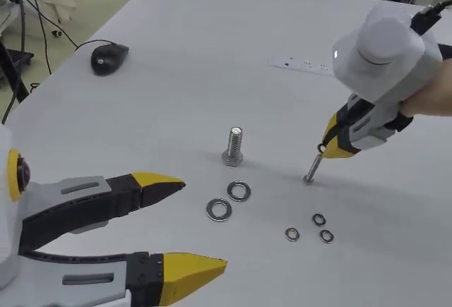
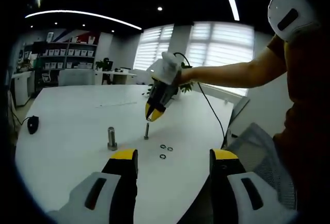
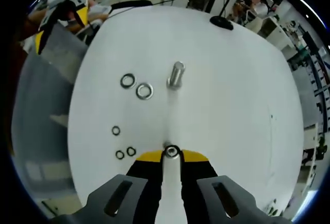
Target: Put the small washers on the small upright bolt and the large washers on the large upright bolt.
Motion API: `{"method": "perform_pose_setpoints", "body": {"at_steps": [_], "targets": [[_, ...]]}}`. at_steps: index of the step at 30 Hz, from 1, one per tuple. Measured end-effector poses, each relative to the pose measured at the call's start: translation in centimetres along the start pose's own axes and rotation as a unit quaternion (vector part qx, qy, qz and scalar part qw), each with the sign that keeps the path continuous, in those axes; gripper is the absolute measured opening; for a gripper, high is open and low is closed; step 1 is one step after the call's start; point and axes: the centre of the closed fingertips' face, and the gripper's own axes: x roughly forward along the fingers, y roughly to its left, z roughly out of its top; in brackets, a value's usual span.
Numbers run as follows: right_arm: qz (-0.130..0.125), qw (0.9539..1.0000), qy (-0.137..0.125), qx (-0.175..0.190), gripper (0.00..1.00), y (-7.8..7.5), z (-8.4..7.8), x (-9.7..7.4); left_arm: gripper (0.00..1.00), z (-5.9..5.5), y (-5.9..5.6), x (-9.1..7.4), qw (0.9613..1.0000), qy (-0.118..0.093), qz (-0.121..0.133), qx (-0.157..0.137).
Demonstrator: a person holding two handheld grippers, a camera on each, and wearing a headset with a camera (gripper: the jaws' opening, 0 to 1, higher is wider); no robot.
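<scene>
The large bolt (image 1: 235, 145) (image 2: 111, 137) (image 3: 176, 74) stands upright mid-table on the white table (image 1: 183, 74). Two large washers (image 1: 239, 191) (image 1: 219, 209) (image 3: 144, 90) lie flat just in front of it. The small bolt (image 1: 311, 173) (image 2: 146, 131) stands to the right, with three small washers (image 1: 319, 219) (image 1: 292, 234) (image 1: 326, 236) (image 3: 119, 154) (image 2: 163, 147) on the table near it. My right gripper (image 1: 325, 149) (image 2: 152, 114) (image 3: 171, 153) hovers at the small bolt's top, shut on a small washer (image 3: 171, 152). My left gripper (image 1: 201, 226) (image 2: 172, 162) is open and holds nothing, at the near left.
A black mouse (image 1: 109, 58) (image 3: 220, 22) lies at the far left of the table, its cable running off the edge. A white strip (image 1: 300, 65) lies flat at the back right. A person's arm (image 2: 227, 72) holds the right gripper.
</scene>
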Motion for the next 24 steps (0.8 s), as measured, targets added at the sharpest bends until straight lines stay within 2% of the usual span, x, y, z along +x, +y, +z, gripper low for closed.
{"method": "perform_pose_setpoints", "body": {"at_steps": [11, 24], "targets": [[0.006, 0.9998, 0.020, -0.006, 0.12, -0.1, -0.9, 0.9, 0.55, 0.0, -0.1, 0.1, 1.0000, -0.004, -0.001, -0.003], [0.016, 0.9994, 0.027, -0.011, 0.13, 0.3, -1.6, 2.8, 0.55, 0.0, -0.2, 0.1, 1.0000, -0.004, 0.004, -0.005]]}}
